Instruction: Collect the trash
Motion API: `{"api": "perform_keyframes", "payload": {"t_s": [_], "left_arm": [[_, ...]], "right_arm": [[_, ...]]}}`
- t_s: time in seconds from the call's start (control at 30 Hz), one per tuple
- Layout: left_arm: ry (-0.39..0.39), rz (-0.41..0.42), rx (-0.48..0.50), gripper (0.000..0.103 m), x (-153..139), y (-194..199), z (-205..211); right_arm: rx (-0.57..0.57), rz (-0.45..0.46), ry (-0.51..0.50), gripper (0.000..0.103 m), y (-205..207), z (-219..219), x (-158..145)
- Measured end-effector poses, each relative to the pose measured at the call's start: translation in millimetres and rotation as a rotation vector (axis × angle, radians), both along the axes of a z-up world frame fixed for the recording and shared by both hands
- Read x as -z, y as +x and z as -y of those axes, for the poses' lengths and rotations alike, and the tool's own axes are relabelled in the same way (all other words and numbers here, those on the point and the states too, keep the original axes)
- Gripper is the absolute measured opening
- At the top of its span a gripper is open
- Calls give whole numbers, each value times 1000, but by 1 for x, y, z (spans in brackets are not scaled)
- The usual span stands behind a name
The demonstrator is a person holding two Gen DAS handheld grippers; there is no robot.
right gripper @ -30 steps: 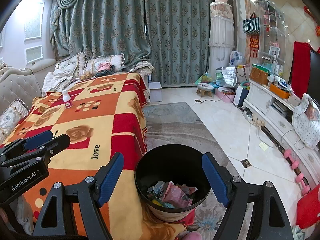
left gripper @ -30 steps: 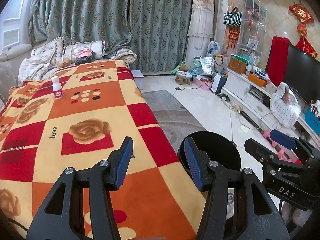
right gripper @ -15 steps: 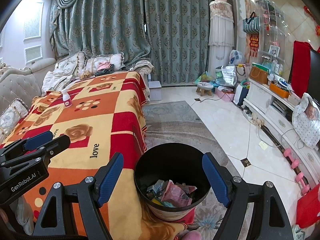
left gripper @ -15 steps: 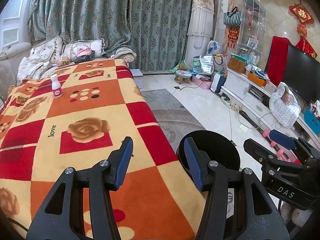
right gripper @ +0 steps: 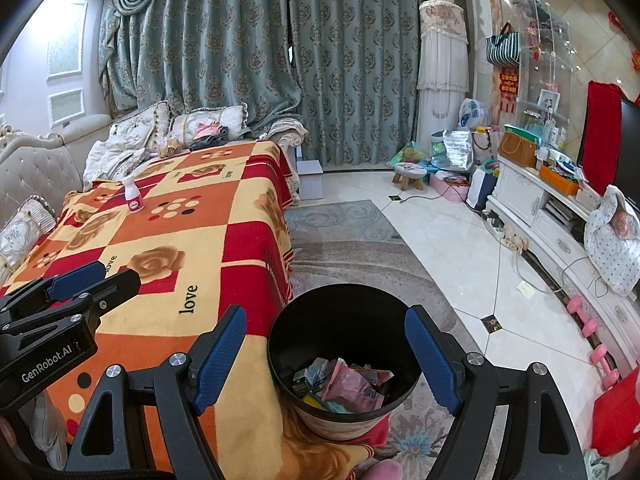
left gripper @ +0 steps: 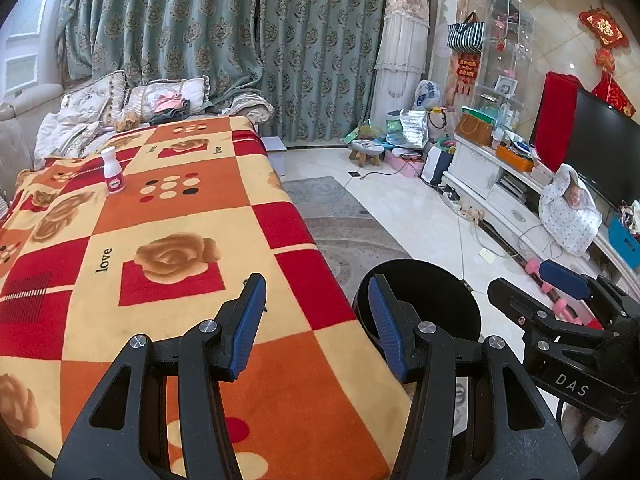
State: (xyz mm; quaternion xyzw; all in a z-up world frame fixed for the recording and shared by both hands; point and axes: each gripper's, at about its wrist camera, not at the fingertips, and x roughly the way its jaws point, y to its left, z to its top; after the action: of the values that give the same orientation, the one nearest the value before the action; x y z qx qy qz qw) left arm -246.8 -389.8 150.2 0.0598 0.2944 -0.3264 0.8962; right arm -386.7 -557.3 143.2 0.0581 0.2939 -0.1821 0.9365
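Blanket (left gripper: 180,216) lies bare toward twelve o'clock up to the bottle (left gripper: 112,176) at eleven; bin (right gripper: 344,320) mouth unobstructed below.

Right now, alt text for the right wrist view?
An open right gripper hangs empty over a black bin holding wrappers, beside a table under a red, orange and yellow blanket. A small white bottle stands upright at the blanket's far end; the left gripper shows at the left edge.
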Motion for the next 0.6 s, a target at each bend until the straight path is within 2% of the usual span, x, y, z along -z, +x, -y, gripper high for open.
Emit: {"api": "perform_keyframes", "payload": {"t_s": [0.6], "left_arm": [[0,-2,1,52,-1,0,0]], "right_arm": [[3,-8,3,80,-5,3,7]]}}
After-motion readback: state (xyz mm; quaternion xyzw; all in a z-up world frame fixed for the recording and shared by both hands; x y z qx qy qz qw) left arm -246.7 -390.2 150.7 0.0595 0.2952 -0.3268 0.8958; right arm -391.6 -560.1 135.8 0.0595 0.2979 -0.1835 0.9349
